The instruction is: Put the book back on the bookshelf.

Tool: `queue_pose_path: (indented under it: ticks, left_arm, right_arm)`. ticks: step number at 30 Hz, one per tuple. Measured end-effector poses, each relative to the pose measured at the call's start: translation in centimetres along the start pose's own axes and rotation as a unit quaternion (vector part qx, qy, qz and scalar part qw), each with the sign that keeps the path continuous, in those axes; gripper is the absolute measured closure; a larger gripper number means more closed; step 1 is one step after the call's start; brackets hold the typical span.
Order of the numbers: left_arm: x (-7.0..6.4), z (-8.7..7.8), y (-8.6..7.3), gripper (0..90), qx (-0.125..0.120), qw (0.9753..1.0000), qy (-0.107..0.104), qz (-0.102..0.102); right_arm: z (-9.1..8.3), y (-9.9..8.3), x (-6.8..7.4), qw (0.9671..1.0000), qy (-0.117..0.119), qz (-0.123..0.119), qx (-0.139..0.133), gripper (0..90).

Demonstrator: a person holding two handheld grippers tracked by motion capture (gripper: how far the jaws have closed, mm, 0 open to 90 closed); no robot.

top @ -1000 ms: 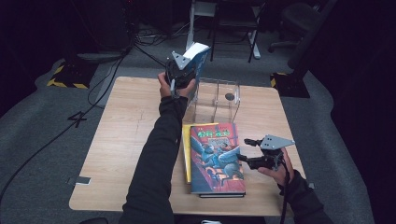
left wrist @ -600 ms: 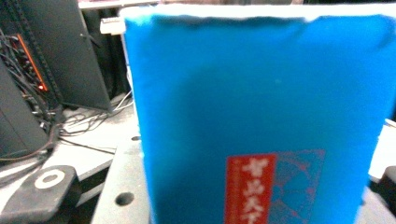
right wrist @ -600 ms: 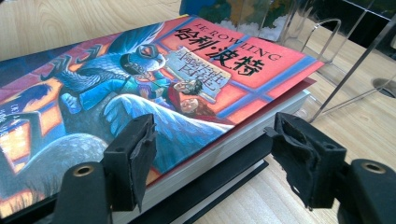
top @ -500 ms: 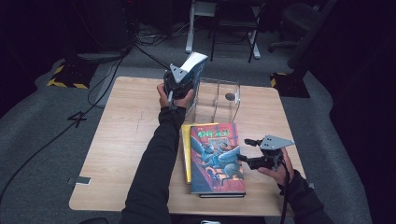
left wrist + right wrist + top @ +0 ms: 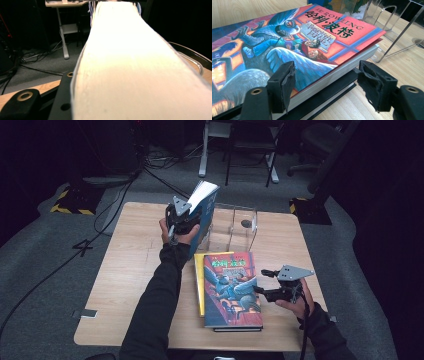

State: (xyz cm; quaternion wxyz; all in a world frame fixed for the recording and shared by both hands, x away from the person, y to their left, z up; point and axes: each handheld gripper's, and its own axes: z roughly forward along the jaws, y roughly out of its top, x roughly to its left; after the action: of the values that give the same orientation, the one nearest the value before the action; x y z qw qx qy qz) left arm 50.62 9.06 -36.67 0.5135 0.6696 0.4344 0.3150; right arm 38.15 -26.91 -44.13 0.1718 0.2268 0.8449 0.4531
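While the blue-covered paperback book (image 5: 204,215) stands upright in the air over the far middle of the wooden counter (image 5: 130,270), its white page edge (image 5: 135,70) faces the left gripper view. The left tool (image 5: 181,217) is clamped on that book, with 1 black jaw flat against its cover. Just beside it, toward the far right corner, stands a clear acrylic book rack (image 5: 235,227). Near the front edge lies a red-and-blue illustrated hardback (image 5: 231,287) atop a yellow book (image 5: 199,280) and a black one. The right tool (image 5: 261,291) rests at that hardback's right edge, jaws apart, 1 over the cover (image 5: 294,50).
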Motion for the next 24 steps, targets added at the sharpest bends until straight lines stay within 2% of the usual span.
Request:
queue_pose_path:
  ticks: [11,14,19,24]
  left_arm:
    - [0.4,0.1,0.9,51.7,0.010,0.9999,-0.001,0.008]
    - [0.4,0.1,1.0,55.3,0.018,0.9998,-0.001,0.011]
    - [0.1,0.1,1.5,58.8,0.038,0.9989,-0.004,0.028]
    - [-0.6,0.2,1.6,60.1,0.030,0.9990,0.013,0.031]
  right_arm:
    - [0.1,-0.1,0.1,1.0000,0.005,0.000,0.003,31.5]
    - [0.1,-0.1,0.1,1.0000,0.007,0.000,0.003,31.5]
    - [0.2,-0.1,0.1,0.9999,0.009,0.000,0.007,32.0]
    - [0.1,-0.1,0.1,0.9999,0.009,-0.001,0.009,32.5]
